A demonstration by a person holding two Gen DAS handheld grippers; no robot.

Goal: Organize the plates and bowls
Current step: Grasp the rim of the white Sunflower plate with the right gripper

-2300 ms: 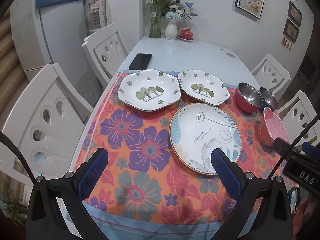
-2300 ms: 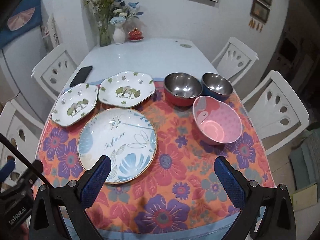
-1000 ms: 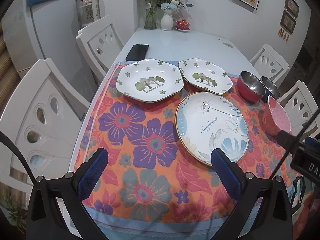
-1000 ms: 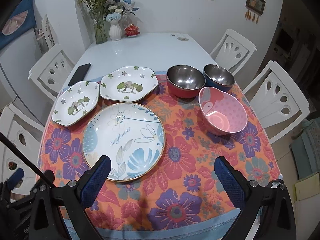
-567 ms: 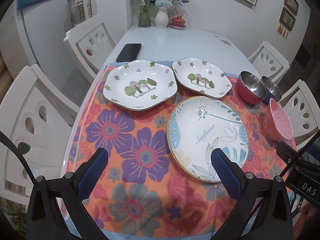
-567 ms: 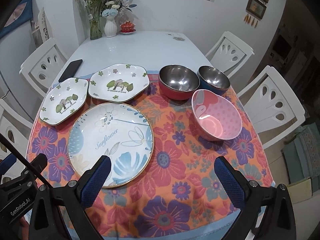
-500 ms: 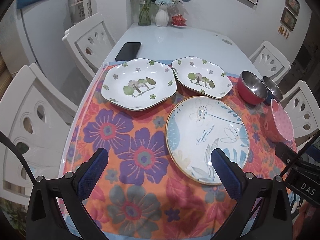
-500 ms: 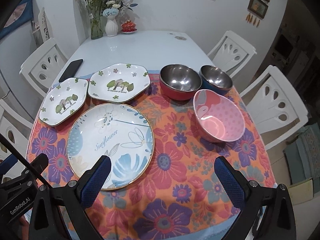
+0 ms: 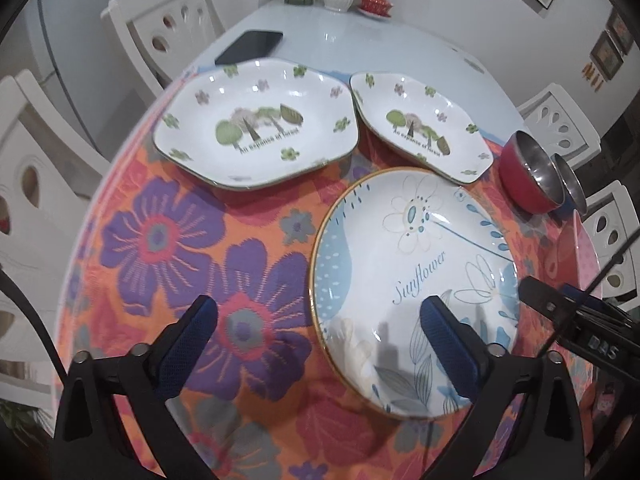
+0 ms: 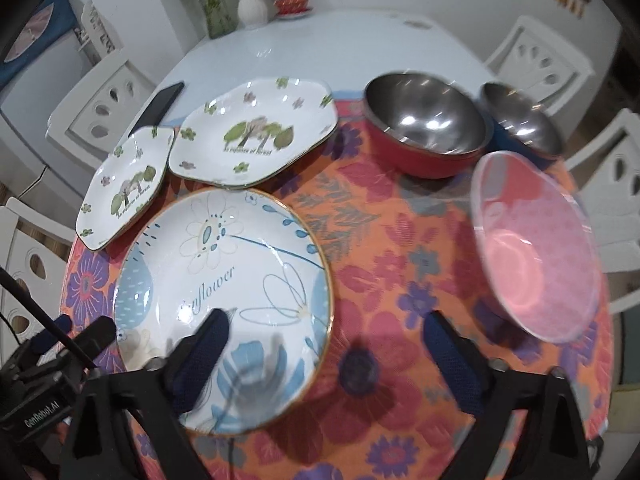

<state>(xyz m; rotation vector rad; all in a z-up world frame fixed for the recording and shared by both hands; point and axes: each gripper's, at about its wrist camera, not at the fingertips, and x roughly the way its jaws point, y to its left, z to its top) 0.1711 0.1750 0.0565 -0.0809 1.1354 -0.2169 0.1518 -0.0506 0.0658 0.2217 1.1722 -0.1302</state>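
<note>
White dining chairs ring a pale desk whose near half lies under a floral orange cloth, where the crockery waits to be sorted. Largest is the round Sunflower plate, flat on the cloth nearest the camera; behind it sit two hexagonal tree-print plates, the left one and the right one just beside each other, the right one's near edge meeting the round plate's rim. To the right stand a pink bowl, tipped on its side, a red-sided steel bowl and a smaller steel bowl touching it. The left tool straddles the round plate's left rim, its jaws closing but spread, nothing pinched; the right tool brackets the right rim the same way, jaws closing, no pad pressing yet. The step appears to be a two-handed lift of the round plate. Doing it well likely means seating one finger under the rim and one over it on each side, gripping opposite edges evenly, and raising it level so it clears the overlapping hexagonal plate without dragging the cloth.
</note>
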